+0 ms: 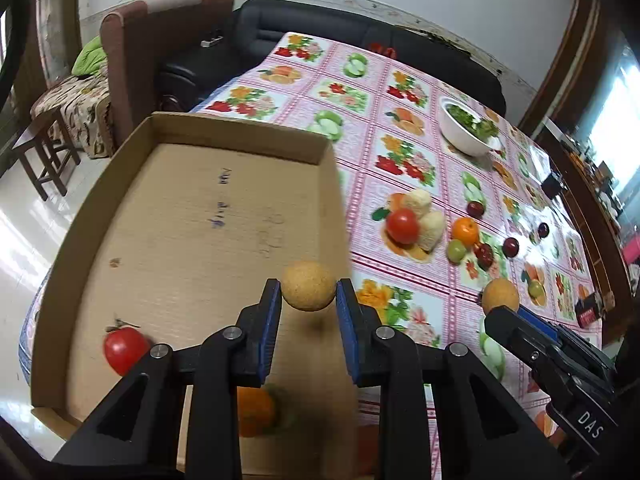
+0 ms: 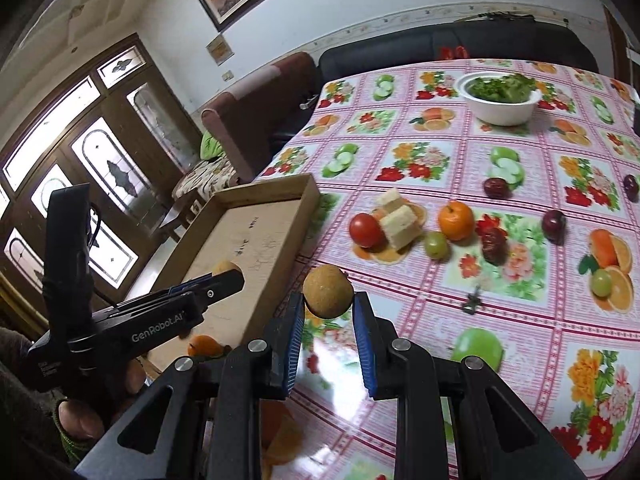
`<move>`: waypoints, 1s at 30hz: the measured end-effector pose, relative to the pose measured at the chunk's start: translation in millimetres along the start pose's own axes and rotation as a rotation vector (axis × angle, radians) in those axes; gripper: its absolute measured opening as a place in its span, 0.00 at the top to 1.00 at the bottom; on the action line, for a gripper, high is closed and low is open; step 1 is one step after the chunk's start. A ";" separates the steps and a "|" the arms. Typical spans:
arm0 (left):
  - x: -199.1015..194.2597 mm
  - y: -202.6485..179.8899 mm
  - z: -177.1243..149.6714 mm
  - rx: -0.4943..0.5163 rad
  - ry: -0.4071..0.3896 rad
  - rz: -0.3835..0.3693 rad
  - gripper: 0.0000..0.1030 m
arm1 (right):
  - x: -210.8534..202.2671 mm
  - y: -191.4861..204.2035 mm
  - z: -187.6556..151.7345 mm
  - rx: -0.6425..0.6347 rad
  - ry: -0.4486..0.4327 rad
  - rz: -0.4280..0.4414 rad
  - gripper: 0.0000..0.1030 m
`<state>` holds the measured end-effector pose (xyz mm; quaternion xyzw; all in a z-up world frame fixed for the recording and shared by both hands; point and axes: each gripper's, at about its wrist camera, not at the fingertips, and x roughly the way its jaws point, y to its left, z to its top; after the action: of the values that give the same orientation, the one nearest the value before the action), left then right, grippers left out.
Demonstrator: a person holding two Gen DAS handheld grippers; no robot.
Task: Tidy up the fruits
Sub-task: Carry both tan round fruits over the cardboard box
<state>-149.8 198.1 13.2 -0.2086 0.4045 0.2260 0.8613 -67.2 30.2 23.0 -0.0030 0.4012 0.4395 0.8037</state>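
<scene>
Tan round fruits (image 1: 308,286) (image 2: 327,290) gripped; cardboard tray (image 1: 192,216) nearby.

The left camera sits right behind the left claw (image 1: 308,306) and looks down into the box (image 1: 192,216), very close. The surface (image 1: 400,120) runs off to its right.

The right camera sits right behind the right claw (image 2: 327,312). It looks across the surface (image 2: 520,272) from a little higher up, with the box (image 2: 256,240) on its left.

Both views show the box, the bowl (image 1: 464,132) (image 2: 502,106), the tomato (image 1: 403,226) (image 2: 365,230) and the sofa (image 1: 304,24) (image 2: 440,46) behind. Each camera also sees the other claw from the side.
</scene>
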 end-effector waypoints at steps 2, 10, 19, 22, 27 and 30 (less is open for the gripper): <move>0.5 7.2 1.1 -0.012 0.002 0.008 0.75 | 4.5 6.1 1.6 -0.013 0.006 0.008 0.76; -1.2 38.5 6.8 -0.064 -0.002 0.047 0.75 | 23.6 30.8 5.8 -0.057 0.034 0.046 0.76; 1.0 67.7 14.3 -0.120 0.017 0.085 0.75 | 46.0 59.6 7.7 -0.113 0.077 0.107 0.76; 2.8 75.5 15.9 -0.136 0.023 0.103 0.75 | 57.7 73.5 6.8 -0.147 0.101 0.124 0.76; 10.8 84.9 17.4 -0.155 0.049 0.137 0.75 | 77.7 90.7 3.2 -0.189 0.148 0.149 0.76; 16.2 89.4 17.2 -0.166 0.067 0.151 0.75 | 90.1 101.9 0.6 -0.228 0.170 0.150 0.76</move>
<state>-180.1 283.5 -5.4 -0.2557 0.4274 0.3159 0.8076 -112.8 156.4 0.6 -0.1011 0.4143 0.5391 0.7263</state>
